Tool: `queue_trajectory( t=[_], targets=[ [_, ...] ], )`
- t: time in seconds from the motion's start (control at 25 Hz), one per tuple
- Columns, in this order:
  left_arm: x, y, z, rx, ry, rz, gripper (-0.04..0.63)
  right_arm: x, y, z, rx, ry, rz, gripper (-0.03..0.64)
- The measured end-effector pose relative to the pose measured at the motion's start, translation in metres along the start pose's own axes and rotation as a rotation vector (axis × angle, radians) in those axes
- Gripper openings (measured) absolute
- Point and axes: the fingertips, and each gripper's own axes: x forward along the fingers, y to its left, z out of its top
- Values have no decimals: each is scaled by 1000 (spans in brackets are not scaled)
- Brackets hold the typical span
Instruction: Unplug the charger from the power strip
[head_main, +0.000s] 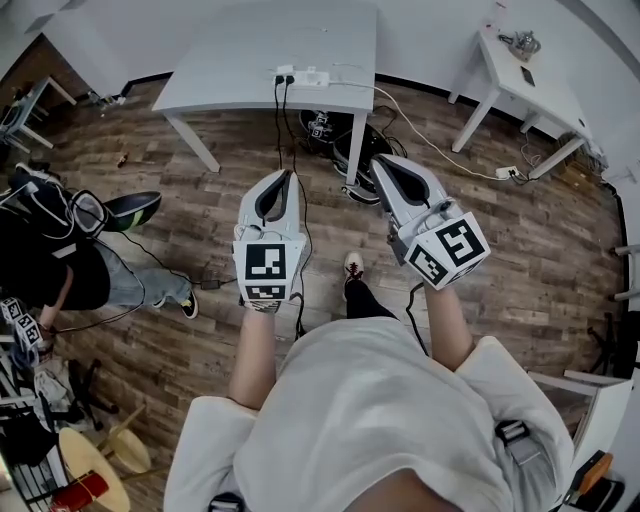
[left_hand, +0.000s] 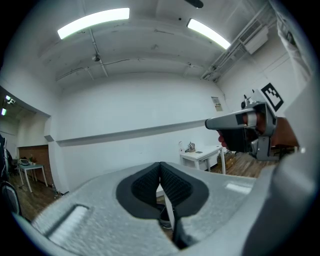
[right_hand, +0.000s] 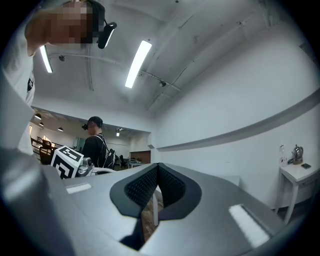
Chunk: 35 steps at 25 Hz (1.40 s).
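- Charger (head_main: 284, 72) sits plugged into the left end of the white power strip (head_main: 310, 77), and we see two black cables (head_main: 279, 120) hanging from there over the edge toward the floor.
- We find the power strip lying along the near edge of the white bench (head_main: 240, 55), right of that edge's middle.
- Our left hand-held gripper (head_main: 285, 174) is fully closed with nothing in it; in its own view the ribbed pads (left_hand: 172, 184) meet in a single line.
- Our right hand-held gripper (head_main: 380, 160) is likewise closed and empty, its pads (right_hand: 170, 186) pressed together.
- We hold both side by side over the wooden floor (head_main: 200, 210), pointing toward the bench and well short of it.
- We notice a second white table (head_main: 545, 90) off to the right and another person (head_main: 60, 270) at the left edge of the head view.
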Motion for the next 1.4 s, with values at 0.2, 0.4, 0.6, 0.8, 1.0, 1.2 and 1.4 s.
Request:
queue_trajectory(
  t=[0.2, 0.4, 0.6, 0.8, 1.0, 1.2, 1.4],
  targets=[
    [40, 13, 4, 13, 8, -1, 5, 29, -31, -4, -24, 9, 8, 2],
    [91, 27, 3, 13, 30, -12, 5, 61, -76, -17, 1, 29, -9, 2],
    [142, 39, 4, 10, 35, -2, 5, 95, -122, -26, 5, 48, -9, 2],
    [193, 46, 5, 1, 53, 29, 5, 119, -168, -29, -14, 62, 13, 2],
    [237, 53, 1, 2, 62, 60, 5, 141, -217, -35, -2, 60, 15, 2],
    [263, 61, -4, -11, 84, 103, 5, 158, -242, -41, -1, 81, 43, 2],
    [276, 67, -11, -23, 114, 131, 5, 169, -257, -53, 16, 109, 47, 2]
  ],
)
